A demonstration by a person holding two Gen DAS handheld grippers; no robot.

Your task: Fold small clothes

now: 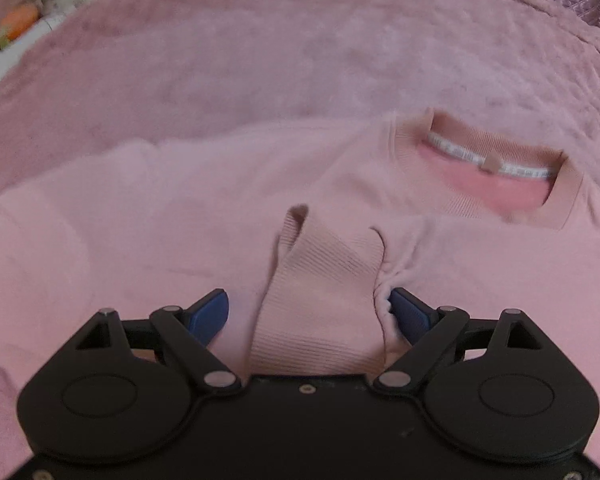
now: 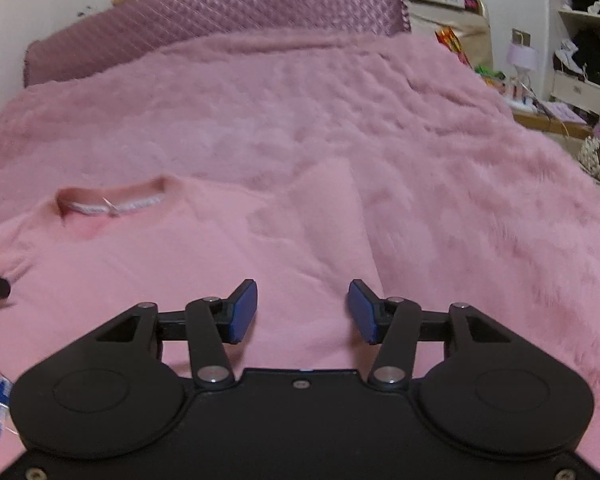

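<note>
A pink sweater [image 1: 180,208] lies spread flat on a fluffy pink blanket [image 1: 260,60], its neck opening [image 1: 496,168] toward the upper right. One sleeve is folded over the body, and its ribbed cuff [image 1: 320,280] lies between the wide-apart fingers of my left gripper [image 1: 309,314]. The right pad [image 1: 408,312] touches a gather of fabric and the left pad stands off it. In the right wrist view the sweater [image 2: 180,264] lies with its neck [image 2: 112,204] at the left. My right gripper [image 2: 303,312] hovers open over its right side with nothing between the pads.
A quilted purple headboard cushion [image 2: 220,20] runs along the far end of the bed. Right of the bed stand a cluttered bedside cabinet [image 2: 448,12], a small lamp [image 2: 522,56] and shelves [image 2: 584,40]. The bed's left edge [image 1: 4,64] drops off to clutter.
</note>
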